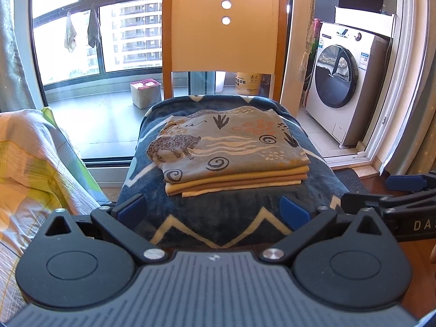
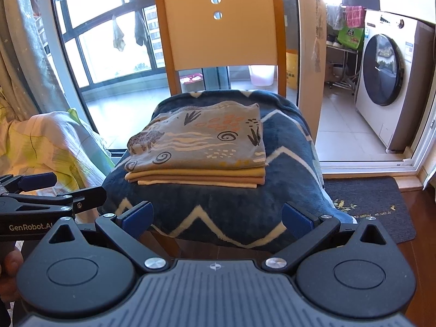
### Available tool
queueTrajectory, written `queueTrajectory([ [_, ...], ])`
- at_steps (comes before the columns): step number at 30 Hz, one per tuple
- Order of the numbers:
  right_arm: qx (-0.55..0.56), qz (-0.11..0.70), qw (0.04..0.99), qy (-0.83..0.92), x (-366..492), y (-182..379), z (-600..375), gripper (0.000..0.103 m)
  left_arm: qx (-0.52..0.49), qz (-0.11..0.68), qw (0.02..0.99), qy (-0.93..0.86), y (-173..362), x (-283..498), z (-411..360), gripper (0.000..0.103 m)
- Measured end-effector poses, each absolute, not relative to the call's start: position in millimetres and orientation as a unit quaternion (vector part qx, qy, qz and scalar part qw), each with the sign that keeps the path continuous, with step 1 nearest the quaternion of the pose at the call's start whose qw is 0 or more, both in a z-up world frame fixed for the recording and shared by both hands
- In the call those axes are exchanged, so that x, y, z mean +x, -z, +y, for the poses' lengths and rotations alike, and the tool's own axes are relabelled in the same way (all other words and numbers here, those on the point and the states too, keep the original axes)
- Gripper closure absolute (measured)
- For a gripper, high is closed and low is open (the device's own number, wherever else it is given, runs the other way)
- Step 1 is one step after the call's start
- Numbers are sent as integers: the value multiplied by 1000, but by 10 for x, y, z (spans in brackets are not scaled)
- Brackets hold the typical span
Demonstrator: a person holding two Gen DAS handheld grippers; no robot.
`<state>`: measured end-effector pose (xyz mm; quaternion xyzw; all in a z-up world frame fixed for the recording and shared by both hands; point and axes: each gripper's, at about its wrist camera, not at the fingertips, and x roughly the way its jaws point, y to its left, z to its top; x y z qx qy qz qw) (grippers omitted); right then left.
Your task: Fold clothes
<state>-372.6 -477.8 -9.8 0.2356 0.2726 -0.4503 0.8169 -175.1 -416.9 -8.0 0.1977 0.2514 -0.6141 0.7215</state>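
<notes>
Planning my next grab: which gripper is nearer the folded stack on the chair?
Neither clearly. Left gripper sits almost straight in front of the folded stack; right gripper is in front too, slightly to its right. Both are open and short of it.

The chair seat is hidden under a blue blanket, and its backrest top is cut off. Labels on the washing machine are too small to read. The lower clothes in the folded stack show only their edges.

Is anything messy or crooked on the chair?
Mostly tidy. The folded pile sits flat on the blue blanket, but its bottom pale layer pokes out unevenly at the front. Both grippers, left and right, are open and empty.
</notes>
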Motion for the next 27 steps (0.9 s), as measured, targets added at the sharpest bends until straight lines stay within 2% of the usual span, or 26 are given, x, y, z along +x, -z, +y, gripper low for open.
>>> queueTrajectory([
  [27,232,287,813,450,-3656,222,-4963,0,214,263,733,589,223,-1681,-4301,1],
])
